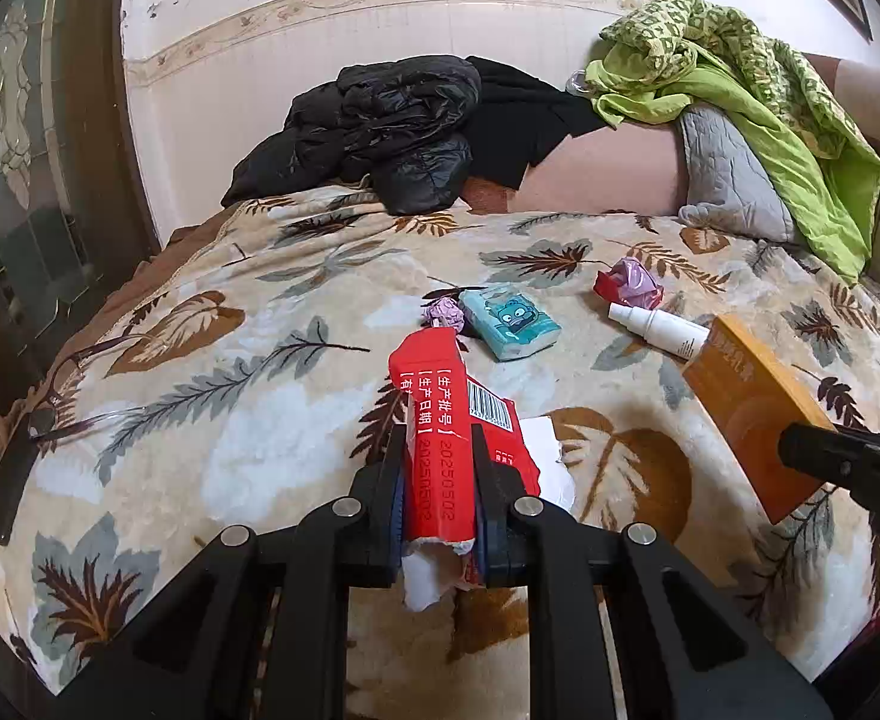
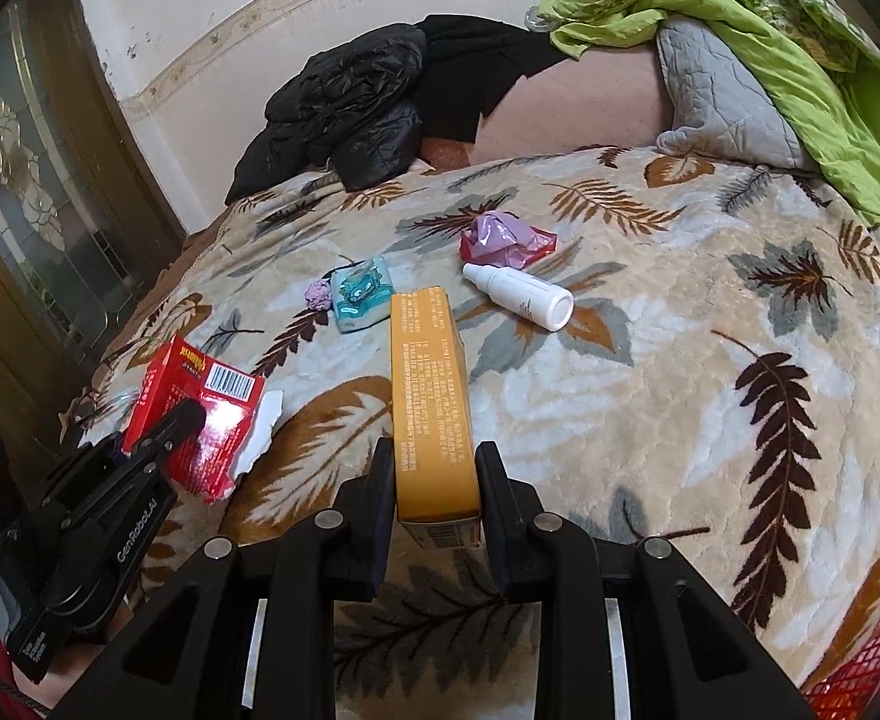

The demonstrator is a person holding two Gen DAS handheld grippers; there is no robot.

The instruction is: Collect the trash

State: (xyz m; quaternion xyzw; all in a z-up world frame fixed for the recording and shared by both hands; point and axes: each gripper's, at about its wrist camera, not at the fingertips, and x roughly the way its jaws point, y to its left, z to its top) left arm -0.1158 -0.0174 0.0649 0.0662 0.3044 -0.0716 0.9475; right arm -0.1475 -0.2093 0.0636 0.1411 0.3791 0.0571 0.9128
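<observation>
Left tongs point(image 1: 440, 450): clamping the torn red box point(image 1: 440, 420), lifting it over the bed point(image 1: 230, 330).
Right tongs point(image 2: 434, 468): gripping the orange box point(image 2: 431, 396) by its near end.
Loose trash: purple wrapper point(image 2: 499, 237), white bottle point(image 2: 520, 294), tissue pack point(image 2: 359, 294) lying mid-bed.
Red basket point(image 2: 859, 678): sitting seemingly at the bed's near right edge.

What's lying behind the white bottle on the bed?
Just behind the white bottle lies a crumpled purple bag with a red wrapper beside and beneath it. How far the wrapper reaches under the bag is hidden.
</observation>
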